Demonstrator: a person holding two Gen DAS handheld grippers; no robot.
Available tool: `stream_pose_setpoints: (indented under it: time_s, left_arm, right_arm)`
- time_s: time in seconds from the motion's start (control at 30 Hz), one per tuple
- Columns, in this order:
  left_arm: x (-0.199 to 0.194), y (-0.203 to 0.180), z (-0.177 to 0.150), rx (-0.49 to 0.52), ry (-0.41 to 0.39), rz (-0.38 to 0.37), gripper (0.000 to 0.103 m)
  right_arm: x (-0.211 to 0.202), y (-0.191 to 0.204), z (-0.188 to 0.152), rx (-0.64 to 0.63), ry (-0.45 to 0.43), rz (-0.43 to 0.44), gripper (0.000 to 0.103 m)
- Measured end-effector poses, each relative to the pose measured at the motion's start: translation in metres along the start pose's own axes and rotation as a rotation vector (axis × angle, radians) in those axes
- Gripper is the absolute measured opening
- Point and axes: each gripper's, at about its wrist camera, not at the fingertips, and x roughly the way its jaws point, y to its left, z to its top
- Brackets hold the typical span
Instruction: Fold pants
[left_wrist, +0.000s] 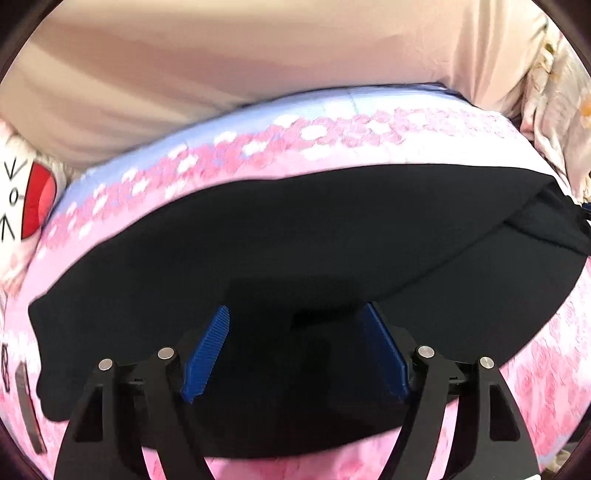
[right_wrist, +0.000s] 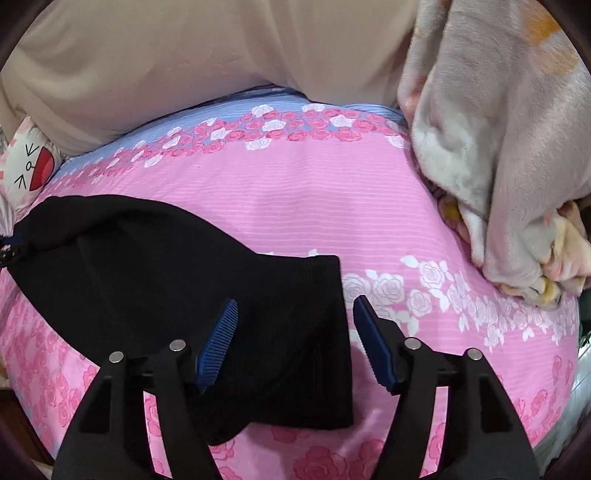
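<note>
Pants (left_wrist: 295, 236) black, spread flat on pink rose sheet (left_wrist: 554, 369) — they fill the space ahead of and under the left gripper (left_wrist: 295, 314). Left jaws wide apart, nothing between the blue pads (left_wrist: 207, 354); both fingers sit over the fabric, contact not clear. One layer of the pants is folded over ahead-right of the left gripper, forming a diagonal edge. Left view is motion-blurred.

Right gripper (right_wrist: 295, 306) also spread apart, empty. It straddles the pants' end (right_wrist: 314, 317): left pad (right_wrist: 218, 347) over black cloth, right pad (right_wrist: 373, 343) over bare sheet (right_wrist: 295, 192), with the straight fabric edge running between them. The rest of the pants stretch away ahead-left of this gripper.

Beige fabric (right_wrist: 184, 62) beyond the sheet in both views. Plush blanket (right_wrist: 498, 147) bunched ahead-right of the right gripper — well apart from the pants. Cat-face pillow (right_wrist: 29, 170) far ahead-left.
</note>
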Motion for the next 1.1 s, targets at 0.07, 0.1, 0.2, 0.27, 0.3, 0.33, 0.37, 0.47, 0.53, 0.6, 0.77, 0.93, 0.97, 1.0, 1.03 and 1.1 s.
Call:
stream_pose_setpoints:
  time_s: [0.07,0.1,0.2,0.27,0.3,0.33,0.37,0.47,0.53,0.6,0.77,0.93,0.97,1.0,1.03,1.1]
  left_arm:
    - [0.01,-0.007,0.003,0.017,0.012,0.024,0.072]
    - [0.018,-0.01,0.004,0.023,0.028,0.032,0.072]
    - [0.038,-0.011,0.004,0.013,0.056,0.02,0.061]
    - [0.036,-0.013,0.008,0.037,0.064,0.023,0.019]
    - [0.034,-0.012,0.013,0.053,0.071,0.027,0.009]
    - [0.033,-0.01,0.016,0.054,0.079,0.025,0.008]
    - [0.03,-0.006,0.019,0.048,0.087,0.009,0.007]
    - [0.007,0.01,0.017,0.007,0.075,-0.047,0.007]
    - [-0.017,0.017,0.003,0.0,0.067,-0.08,0.007]
    - [-0.032,0.018,-0.017,0.001,0.091,-0.102,0.007]
    - [-0.033,-0.001,-0.061,0.098,0.162,-0.067,0.011]
    - [-0.053,-0.002,-0.026,-0.007,0.091,-0.17,0.013]
    - [-0.063,-0.004,-0.021,-0.011,0.064,-0.21,0.016]
    - [-0.07,-0.006,-0.018,-0.011,0.042,-0.221,0.019]
    - [-0.081,-0.01,-0.015,-0.007,0.011,-0.226,0.02]
    - [-0.092,-0.018,-0.014,0.001,-0.012,-0.225,0.02]
  right_arm:
    - [0.008,0.001,0.0,-0.005,0.019,0.002,0.046]
    - [0.012,0.002,-0.001,-0.019,0.018,-0.006,0.044]
    - [0.005,0.008,0.0,-0.07,-0.016,-0.067,0.011]
    - [-0.007,0.009,0.008,-0.087,-0.054,-0.081,0.007]
    - [-0.013,0.012,0.014,-0.112,-0.076,-0.102,0.007]
    - [-0.025,0.019,0.026,-0.154,-0.121,-0.14,0.007]
    - [-0.036,0.024,0.036,-0.181,-0.168,-0.165,0.007]
    - [-0.1,0.048,0.057,-0.279,-0.456,-0.291,0.0]
    - [-0.135,0.06,0.045,-0.369,-0.611,-0.386,0.0]
    - [-0.14,0.051,0.019,-0.378,-0.588,-0.42,0.0]
    - [-0.066,-0.029,-0.045,-0.035,-0.135,-0.283,0.005]
    - [-0.062,-0.013,-0.014,0.06,-0.166,-0.065,0.082]
    - [-0.057,-0.001,0.003,0.05,-0.156,-0.048,0.095]
    - [-0.05,0.007,0.015,0.04,-0.156,-0.037,0.094]
    - [-0.043,0.017,0.035,0.04,-0.144,-0.012,0.094]
    - [-0.028,0.022,0.063,0.074,-0.137,0.04,0.094]
